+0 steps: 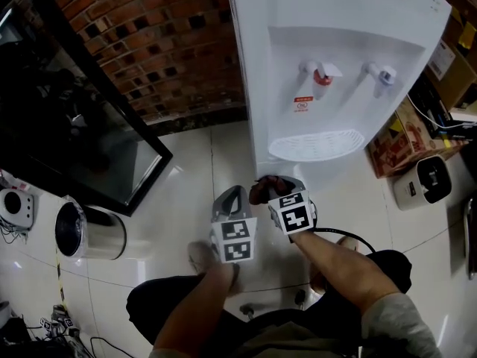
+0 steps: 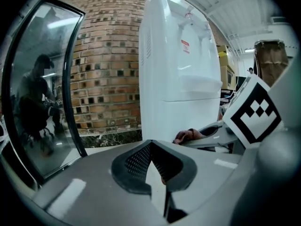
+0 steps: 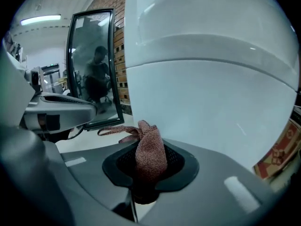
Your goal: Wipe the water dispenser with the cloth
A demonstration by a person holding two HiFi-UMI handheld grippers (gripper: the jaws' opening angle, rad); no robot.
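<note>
Reddish cloth (image 3: 149, 155): pinched in my right gripper (image 3: 151, 171), just short of the dispenser (image 3: 211, 102) base.
Left gripper (image 2: 151, 146): closed, empty.
Wiping: I'd press the cloth flat against the white front and stroke evenly.

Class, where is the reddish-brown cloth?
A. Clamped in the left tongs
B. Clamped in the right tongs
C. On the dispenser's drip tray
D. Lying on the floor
B: the right gripper view shows the cloth pinched between the right tongs, near the white water dispenser.
</note>
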